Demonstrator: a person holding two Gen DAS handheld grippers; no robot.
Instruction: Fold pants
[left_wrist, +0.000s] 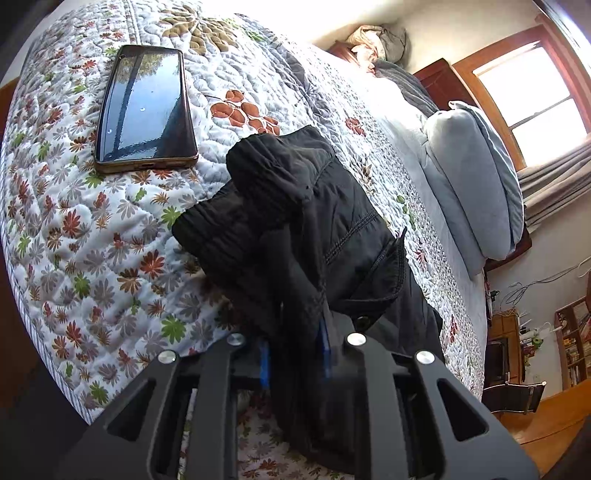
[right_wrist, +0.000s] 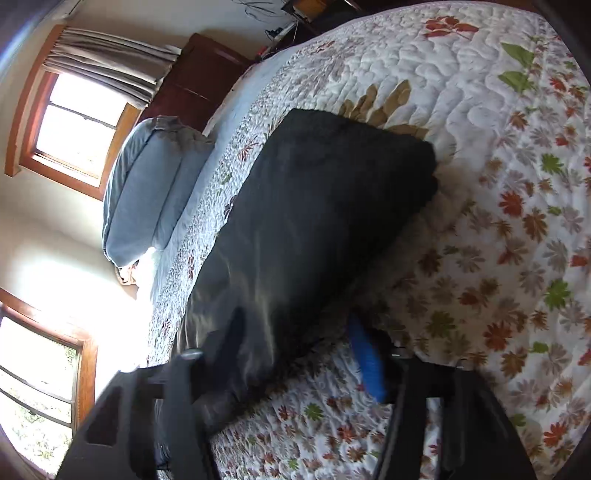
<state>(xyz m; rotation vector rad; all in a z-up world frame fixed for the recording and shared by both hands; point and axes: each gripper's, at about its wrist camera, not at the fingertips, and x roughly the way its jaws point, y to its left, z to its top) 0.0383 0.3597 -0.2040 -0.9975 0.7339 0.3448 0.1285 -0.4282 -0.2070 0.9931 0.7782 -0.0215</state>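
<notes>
The black pants (left_wrist: 303, 221) lie bunched on a floral quilt (left_wrist: 92, 240), waistband and a button flap showing. My left gripper (left_wrist: 295, 354) is shut on a fold of the pants, the cloth pinched between its blue pads. In the right wrist view the pants (right_wrist: 314, 206) spread as a flat dark panel over the quilt (right_wrist: 498, 221). My right gripper (right_wrist: 299, 358) stands open at the near edge of the pants, its left finger (right_wrist: 232, 339) on the cloth and its blue pad (right_wrist: 365, 362) beside it.
A black phone (left_wrist: 146, 107) lies on the quilt left of the pants. A folded grey duvet (left_wrist: 476, 184) sits at the bed's far side and also shows in the right wrist view (right_wrist: 144, 184). Windows, a dark headboard and shelves lie beyond.
</notes>
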